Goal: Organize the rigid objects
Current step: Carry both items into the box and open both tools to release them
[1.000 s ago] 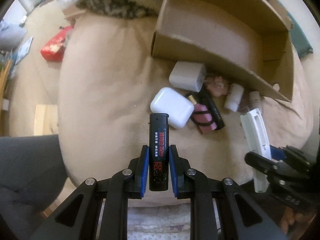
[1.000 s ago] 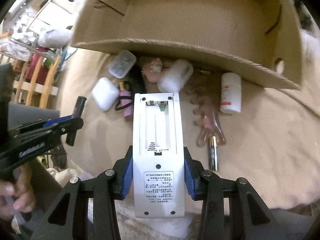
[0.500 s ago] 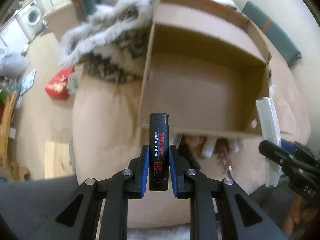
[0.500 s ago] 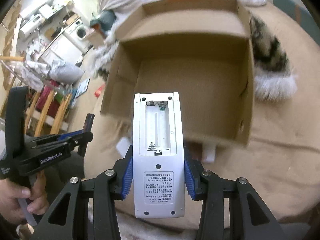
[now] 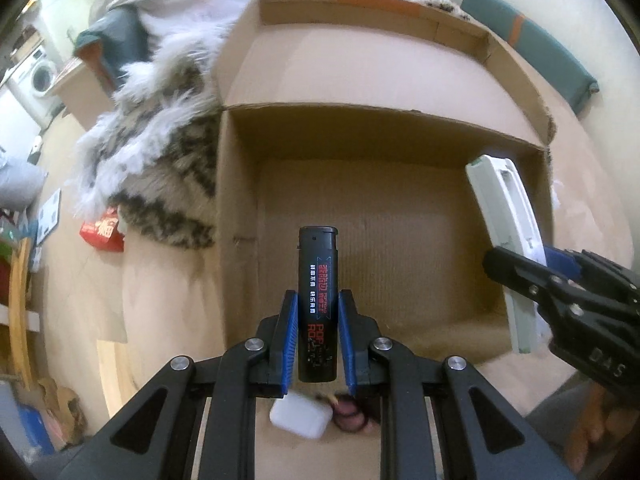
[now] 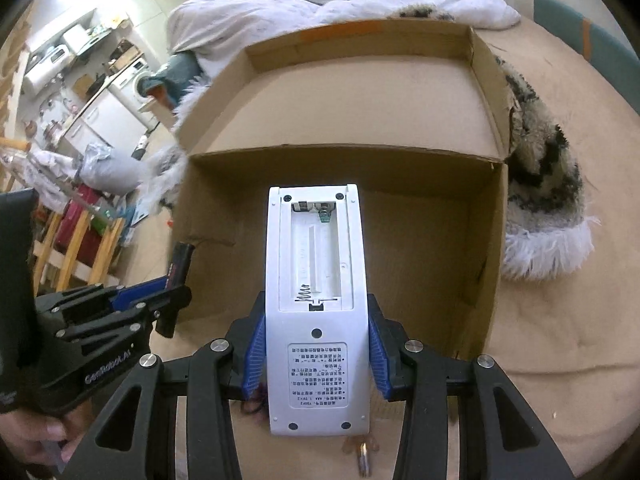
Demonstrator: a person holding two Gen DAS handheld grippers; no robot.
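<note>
Overhead, jaws pinch lighter [image 5: 318, 304] and remote [image 6: 316, 308] above box [image 5: 380, 216] on beige bed [image 6: 560, 320].

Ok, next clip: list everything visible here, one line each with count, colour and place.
cardboard box: one, brown, open, empty, on the beige bed
lighter: one, black, held over the box
remote: one, white, battery bay open, held over the box
earbud case: one, white, on the bed below the left gripper
fur throw: one, white and black, beside the box
left gripper: shut on lighter
right gripper: shut on remote
</note>
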